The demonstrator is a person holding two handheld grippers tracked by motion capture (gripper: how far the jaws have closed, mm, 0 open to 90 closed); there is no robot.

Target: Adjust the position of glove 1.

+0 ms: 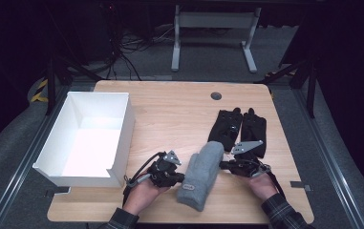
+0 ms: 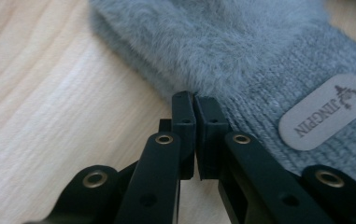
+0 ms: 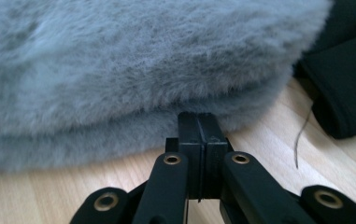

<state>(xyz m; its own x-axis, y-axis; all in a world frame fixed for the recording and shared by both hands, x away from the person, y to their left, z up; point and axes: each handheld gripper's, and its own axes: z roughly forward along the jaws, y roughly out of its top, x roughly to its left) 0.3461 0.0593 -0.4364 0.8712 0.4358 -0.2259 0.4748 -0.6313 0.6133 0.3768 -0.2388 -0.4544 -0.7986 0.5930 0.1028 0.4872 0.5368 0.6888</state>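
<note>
A grey fuzzy mitten (image 1: 201,174) lies at the front middle of the wooden table (image 1: 170,109), cuff toward me. Its knit cuff carries a grey label (image 2: 325,112). My left gripper (image 1: 182,180) rests against the mitten's left edge. In the left gripper view its tips (image 2: 195,100) meet the fur's border, jaws together but for a thin slit, with nothing seen between them. My right gripper (image 1: 221,165) is at the mitten's right side. In the right gripper view its jaws (image 3: 198,119) are pressed shut at the foot of two stacked furry layers (image 3: 143,70).
A pair of black gloves (image 1: 239,129) lies side by side just beyond the right gripper, and one edge (image 3: 344,93) is close to it in the right gripper view. A white open box (image 1: 122,138) stands at the table's left. A round grommet (image 1: 216,96) sits near the far edge.
</note>
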